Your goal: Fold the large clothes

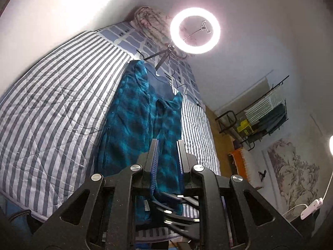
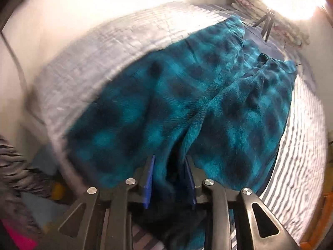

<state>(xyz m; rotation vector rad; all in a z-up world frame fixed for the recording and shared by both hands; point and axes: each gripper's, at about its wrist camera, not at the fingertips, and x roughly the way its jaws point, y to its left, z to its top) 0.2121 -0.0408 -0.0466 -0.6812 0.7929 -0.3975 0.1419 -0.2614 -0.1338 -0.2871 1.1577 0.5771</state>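
Left wrist view: the left gripper [image 1: 168, 143] has its two black fingers with ribbed blue pads standing a narrow way apart, and a fold of the teal plaid fleece garment [image 1: 133, 112] runs up between them; by how little they are parted, they are pinching that fold. Below the fingers, blurred dark shapes cross the gripper's frame and cannot be made out. From the gripper the garment stretches away along the striped quilt [image 1: 52, 104], with its dark blue lining showing at the far end. Beyond the quilt lies a blue-and-white checked bedsheet [image 1: 133, 39], and a rolled floral blanket [image 1: 149, 20] sits at the far end against the wall. A lit ring light [image 1: 174, 39] on a small tripod stands on the bed just past the garment. To the right, off the bed, is a black wire rack [image 1: 266, 112] holding folded things, with wooden floor below it.

Right wrist view, much blurred: the right gripper [image 2: 169, 164] has its blue-padded fingers spread somewhat, with a dark fold of the garment [image 2: 145, 108] lying in the gap; whether the pads press on it cannot be told. The fleece spreads outward from the fingers over the quilt [image 2: 100, 48], filling the middle of the picture.
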